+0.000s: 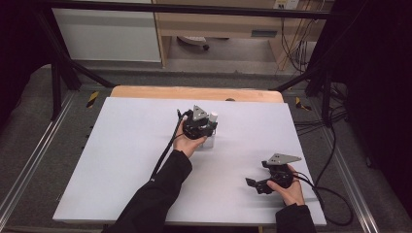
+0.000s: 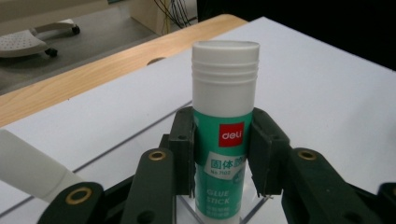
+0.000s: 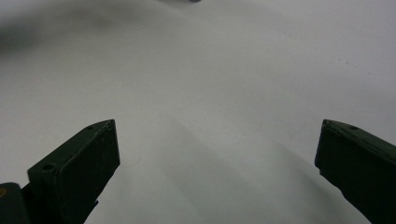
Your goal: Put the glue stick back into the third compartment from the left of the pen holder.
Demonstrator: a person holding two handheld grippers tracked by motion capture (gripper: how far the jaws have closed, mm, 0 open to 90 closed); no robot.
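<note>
The left hand reaches forward to mid-table, its black two-jaw left gripper clamped on both sides of an upright green-and-white plastic glue stick with a ribbed white cap and a red label. The stick's base stands in a small clear plastic box on the white table sheet, near the table's middle. The right hand rests near the front right edge, its black right gripper spread wide over bare sheet. One glue stick, two grippers.
</note>
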